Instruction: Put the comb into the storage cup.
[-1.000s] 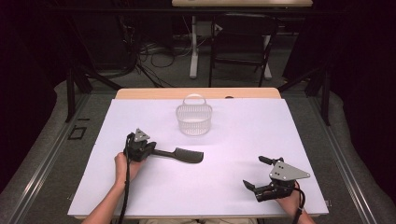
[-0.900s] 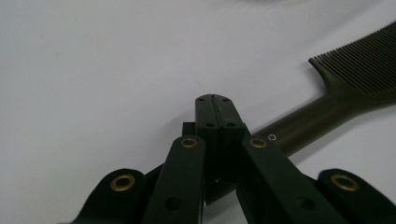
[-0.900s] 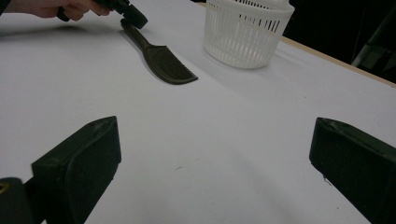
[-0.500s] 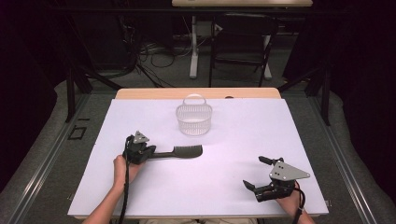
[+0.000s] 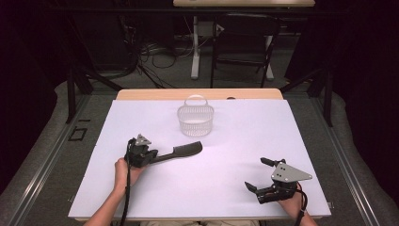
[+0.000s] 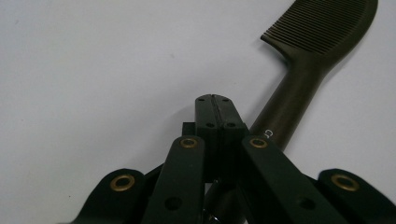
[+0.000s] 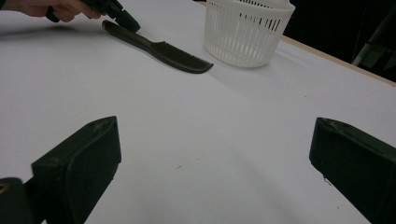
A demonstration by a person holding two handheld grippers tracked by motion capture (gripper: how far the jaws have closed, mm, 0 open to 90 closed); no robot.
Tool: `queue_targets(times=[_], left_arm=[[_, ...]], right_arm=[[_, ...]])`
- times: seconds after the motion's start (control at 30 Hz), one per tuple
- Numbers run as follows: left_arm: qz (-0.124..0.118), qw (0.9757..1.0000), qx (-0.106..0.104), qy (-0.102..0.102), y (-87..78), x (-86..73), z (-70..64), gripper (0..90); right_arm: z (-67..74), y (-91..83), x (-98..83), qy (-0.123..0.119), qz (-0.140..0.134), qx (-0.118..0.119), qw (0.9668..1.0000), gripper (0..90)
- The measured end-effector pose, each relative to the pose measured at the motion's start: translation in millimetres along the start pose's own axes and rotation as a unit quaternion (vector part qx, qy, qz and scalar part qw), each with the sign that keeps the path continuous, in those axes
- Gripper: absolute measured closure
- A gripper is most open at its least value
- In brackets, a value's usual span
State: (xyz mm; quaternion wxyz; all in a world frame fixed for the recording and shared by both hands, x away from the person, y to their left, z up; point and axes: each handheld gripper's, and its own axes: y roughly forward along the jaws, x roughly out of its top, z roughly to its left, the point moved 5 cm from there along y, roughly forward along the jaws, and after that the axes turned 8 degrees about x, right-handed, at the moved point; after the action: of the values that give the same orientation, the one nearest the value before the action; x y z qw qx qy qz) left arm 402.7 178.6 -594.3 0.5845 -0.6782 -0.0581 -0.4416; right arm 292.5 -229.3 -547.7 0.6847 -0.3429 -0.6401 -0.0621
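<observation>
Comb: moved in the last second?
Barely, if at all. In the high view the comb lies at about the same spot below the basket, its handle under the left gripper.

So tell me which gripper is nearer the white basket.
Left. The left gripper sits at the comb's handle, just in front-left of the white basket. The right gripper rests farther off, near the table's front right corner.

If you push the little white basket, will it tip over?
Probably it slides rather than tips: the basket looks squat and stands upright on the smooth table. Its slotted plastic walls suggest it is light, so a gentle nudge likely moves it.
</observation>
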Motion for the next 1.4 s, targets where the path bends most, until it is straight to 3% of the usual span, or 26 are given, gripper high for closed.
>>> queue_targets(times=[0.7, 0.93, 1.03, 1.13, 1.27, 1.4], left_arm=[[0.005, 0.9999, -0.01, -0.006, -2.7, 0.2, -6.9, 88.7], [-0.027, 0.9993, -0.009, -0.023, -9.6, 4.0, -2.1, 65.6], [-0.036, 0.9991, 0.001, -0.023, -13.7, 5.3, 1.9, 56.5], [-0.041, 0.9987, 0.003, -0.03, -16.5, 7.2, 6.0, 40.8], [-0.065, 0.9977, -0.006, -0.02, -21.1, 11.2, 7.4, 25.6], [-0.041, 0.9989, -0.001, -0.02, -17.2, 9.6, 9.5, 14.9]], right_arm=[[1.1, 0.9, 0.1, -0.002, 0.003, 0.001, 1.0, 1.7], [0.7, 0.0, 0.2, -0.001, 0.001, 0.0, 1.0, 1.7], [1.1, 0.3, 0.2, -0.002, 0.003, -0.001, 1.0, 1.7], [1.4, 0.1, 0.5, 0.0, 0.0, 0.003, 1.0, 1.7], [0.8, 0.4, 0.2, 0.002, -0.001, 0.005, 1.0, 1.7], [1.0, 1.0, 0.1, 0.003, 0.0, 0.007, 1.0, 1.7]])
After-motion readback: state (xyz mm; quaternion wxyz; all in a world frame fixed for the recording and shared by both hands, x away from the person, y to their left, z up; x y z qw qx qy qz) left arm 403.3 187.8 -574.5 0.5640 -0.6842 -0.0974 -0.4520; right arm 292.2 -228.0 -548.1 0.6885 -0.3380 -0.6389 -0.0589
